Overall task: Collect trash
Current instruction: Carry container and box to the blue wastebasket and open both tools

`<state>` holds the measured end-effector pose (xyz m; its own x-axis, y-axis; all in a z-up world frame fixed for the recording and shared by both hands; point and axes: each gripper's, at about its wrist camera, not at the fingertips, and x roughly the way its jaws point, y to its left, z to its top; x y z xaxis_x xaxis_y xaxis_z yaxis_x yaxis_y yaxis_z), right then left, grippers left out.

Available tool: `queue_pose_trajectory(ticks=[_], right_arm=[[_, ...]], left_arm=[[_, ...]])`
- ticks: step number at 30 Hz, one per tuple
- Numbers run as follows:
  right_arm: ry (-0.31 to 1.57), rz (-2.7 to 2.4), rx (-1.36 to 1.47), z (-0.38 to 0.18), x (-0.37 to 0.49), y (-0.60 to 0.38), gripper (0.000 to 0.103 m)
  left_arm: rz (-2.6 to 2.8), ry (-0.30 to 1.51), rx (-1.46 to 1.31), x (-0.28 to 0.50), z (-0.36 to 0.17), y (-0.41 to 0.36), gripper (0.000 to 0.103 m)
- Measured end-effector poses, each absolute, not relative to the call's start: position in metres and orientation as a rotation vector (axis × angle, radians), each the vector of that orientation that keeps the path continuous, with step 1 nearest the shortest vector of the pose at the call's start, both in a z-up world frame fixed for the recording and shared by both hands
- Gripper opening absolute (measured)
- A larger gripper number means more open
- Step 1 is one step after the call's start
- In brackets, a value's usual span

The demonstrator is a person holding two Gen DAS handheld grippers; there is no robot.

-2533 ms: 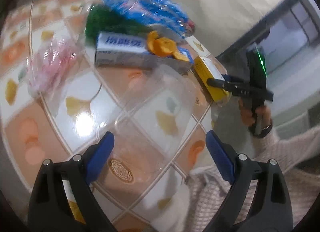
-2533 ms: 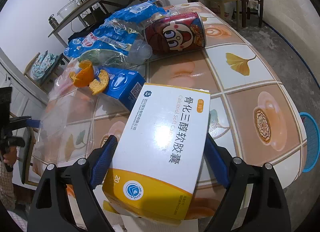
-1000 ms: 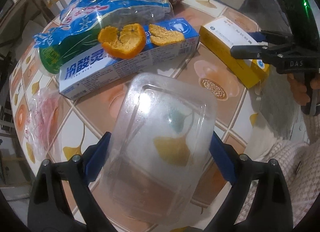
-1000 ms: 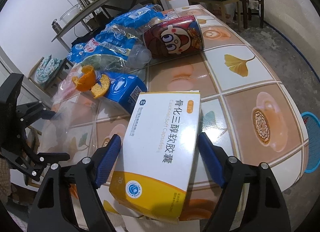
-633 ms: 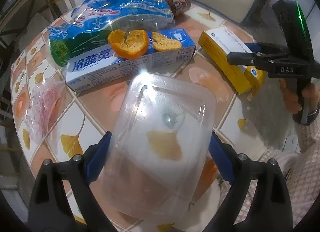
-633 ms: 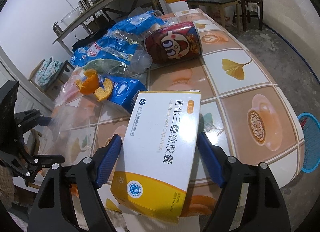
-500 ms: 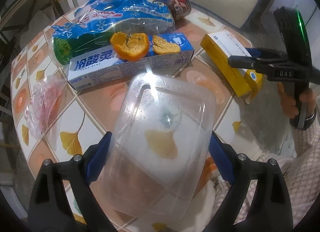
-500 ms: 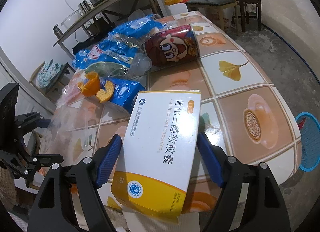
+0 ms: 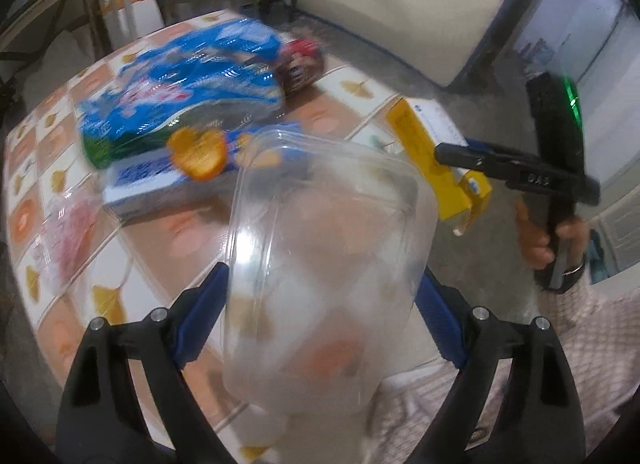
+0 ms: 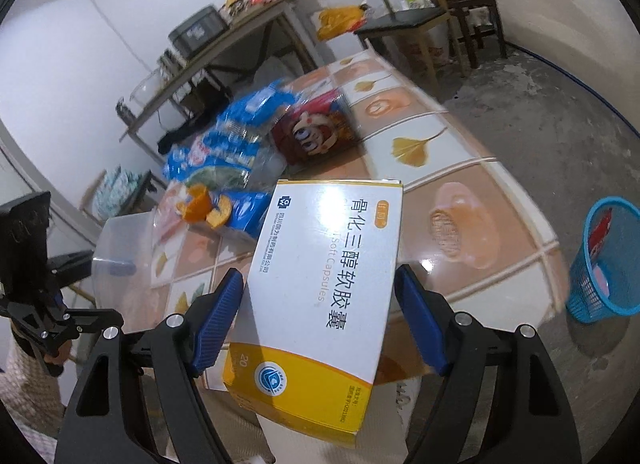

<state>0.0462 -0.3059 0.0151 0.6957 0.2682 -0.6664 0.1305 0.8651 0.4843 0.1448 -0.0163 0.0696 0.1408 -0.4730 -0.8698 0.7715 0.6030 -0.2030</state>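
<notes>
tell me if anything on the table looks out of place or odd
Orange peel sits on top of a blue box instead of the table, and a red can lies tipped on its side beside crumpled blue bags.

Through the left wrist camera I saw motion blur smear the blue packets [image 9: 180,92] at upper left; their print was unreadable. The clear container [image 9: 320,264] hid the tiles behind it, and the yellow box's [image 10: 320,284] lower corner ran behind my gripper arm.
</notes>
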Motion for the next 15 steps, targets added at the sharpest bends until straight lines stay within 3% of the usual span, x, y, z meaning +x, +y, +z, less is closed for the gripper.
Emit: queue_pose_trajectory(ticks=[8, 15], right_arm=[[0.672, -0.055, 0.627, 0.024, -0.01, -0.376, 0.076], [0.575, -0.311, 0.733, 0.007, -0.081, -0.479, 0.076]], left_arm=[[-1.088, 1.093, 0.25, 0.14, 0.085, -0.096, 0.086], [-1.253, 1.132, 0.252, 0.137, 0.085, -0.239, 0.086]])
